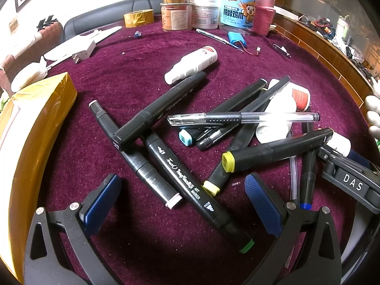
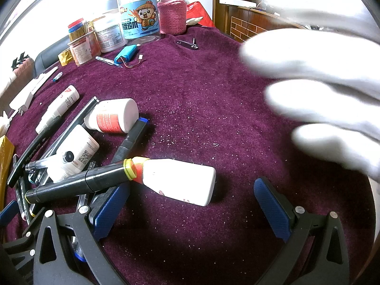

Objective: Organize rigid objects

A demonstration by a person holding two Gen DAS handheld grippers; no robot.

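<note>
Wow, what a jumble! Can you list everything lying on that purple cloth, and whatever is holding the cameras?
Black art markers: about ten, piled mid-cloth.
Clear gel pen: one, atop the pile.
White plastic bottles: four, around the pile.
Gold box: one, left edge.
Gold tape roll: one, far side.
Jars and tubs: several, back.
Pink knit-sleeved flask: one, back.
Blue battery pack: one, near jars.
White charger: one, far left.
White-gloved hand: one, blurred, right.
Left claw: open.
Right claw: open.

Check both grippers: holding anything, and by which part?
Nothing held. Left gripper is open above the marker pile; right gripper is open, with the white bottle lying just ahead, untouched.
</note>
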